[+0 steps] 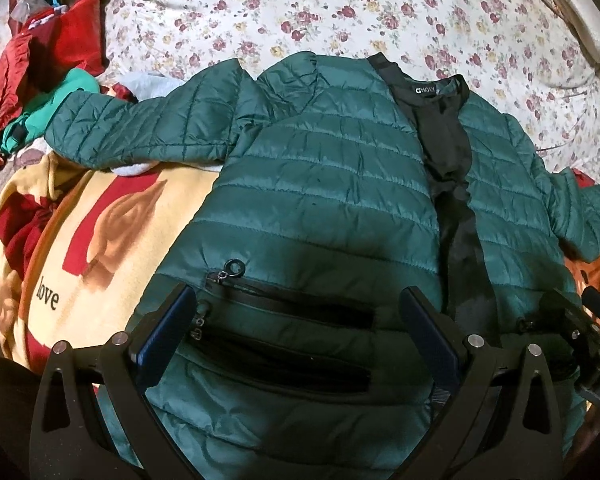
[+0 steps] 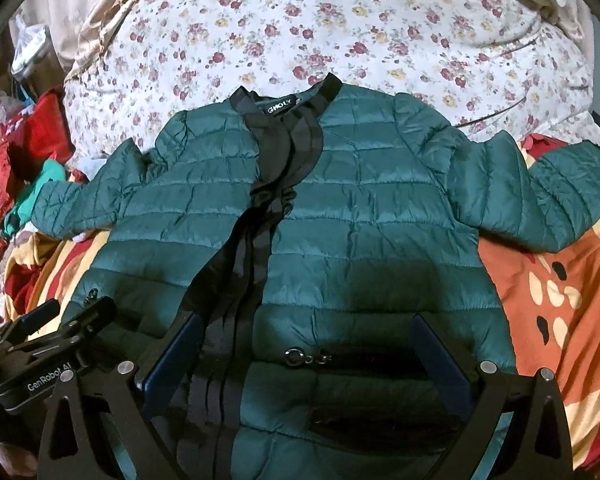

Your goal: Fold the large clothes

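A dark green quilted jacket lies front up on the bed, collar far, both sleeves spread sideways. Its black placket runs down the middle and the front is slightly parted. My left gripper hovers open over the jacket's lower left panel, above two black pocket zippers. My right gripper is open over the lower right panel, with a zipper pull ring between its fingers. Nothing is held. Each gripper's body shows at the edge of the other's view.
A floral quilt lies bunched behind the jacket. A yellow and red blanket with the word "love" spreads under it. Red and teal clothes are piled at the far left. An orange patterned blanket lies to the right.
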`<action>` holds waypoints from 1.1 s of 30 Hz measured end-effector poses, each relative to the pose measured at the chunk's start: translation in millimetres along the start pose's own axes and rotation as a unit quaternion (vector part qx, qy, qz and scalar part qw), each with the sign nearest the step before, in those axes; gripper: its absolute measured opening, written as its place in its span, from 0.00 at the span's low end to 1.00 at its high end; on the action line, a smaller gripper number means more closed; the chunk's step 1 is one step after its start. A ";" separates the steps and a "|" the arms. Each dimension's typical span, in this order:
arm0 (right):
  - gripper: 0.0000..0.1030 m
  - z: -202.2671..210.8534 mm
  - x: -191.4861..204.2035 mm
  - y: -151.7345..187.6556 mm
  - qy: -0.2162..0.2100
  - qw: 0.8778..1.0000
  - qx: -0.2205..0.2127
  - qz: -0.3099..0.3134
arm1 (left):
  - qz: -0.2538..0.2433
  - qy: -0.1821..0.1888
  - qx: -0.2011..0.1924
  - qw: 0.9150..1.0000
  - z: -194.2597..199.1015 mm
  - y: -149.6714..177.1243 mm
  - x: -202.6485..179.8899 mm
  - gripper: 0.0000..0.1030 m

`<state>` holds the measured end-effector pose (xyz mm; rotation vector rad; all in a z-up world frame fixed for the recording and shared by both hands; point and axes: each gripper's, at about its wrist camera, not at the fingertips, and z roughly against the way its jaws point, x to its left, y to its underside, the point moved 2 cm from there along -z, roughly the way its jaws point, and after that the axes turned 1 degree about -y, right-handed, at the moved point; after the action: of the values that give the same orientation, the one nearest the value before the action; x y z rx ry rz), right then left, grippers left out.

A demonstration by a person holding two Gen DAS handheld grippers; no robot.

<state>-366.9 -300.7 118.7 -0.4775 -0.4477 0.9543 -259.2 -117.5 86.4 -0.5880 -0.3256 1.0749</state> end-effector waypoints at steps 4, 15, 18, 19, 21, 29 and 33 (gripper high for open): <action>1.00 -2.3 0.6 -0.6 0.007 1.000 0.007 0.005 | 0.000 0.000 0.000 1.000 -0.8 0.4 -0.8 0.99; 1.00 -8.4 0.8 -4.0 0.012 1.000 0.011 0.010 | -0.004 -0.008 0.002 1.000 -6.1 0.7 -1.2 0.99; 1.00 -10.5 0.5 -4.8 0.012 1.000 0.012 0.009 | -0.004 -0.011 0.002 1.000 -7.9 1.0 -0.6 0.99; 1.00 -11.4 -0.1 -5.1 0.011 1.000 0.013 0.009 | -0.004 -0.011 0.003 1.000 -8.5 0.9 -0.2 0.99; 1.00 -12.9 -0.9 -6.0 0.012 1.000 0.012 0.008 | -0.003 -0.011 0.003 1.000 -9.5 0.5 0.7 0.99; 1.00 -17.3 -7.6 -10.4 0.018 1.000 0.009 0.005 | 0.002 -0.016 0.006 1.000 -16.2 0.7 4.8 0.99; 1.00 -22.2 -7.6 -10.6 0.019 1.000 0.013 0.007 | 0.002 -0.018 0.006 1.000 -17.5 0.6 5.3 0.99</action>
<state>-351.3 -316.5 105.7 -0.4749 -0.3967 0.9625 -248.1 -117.7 71.8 -0.5582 -0.3497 1.0922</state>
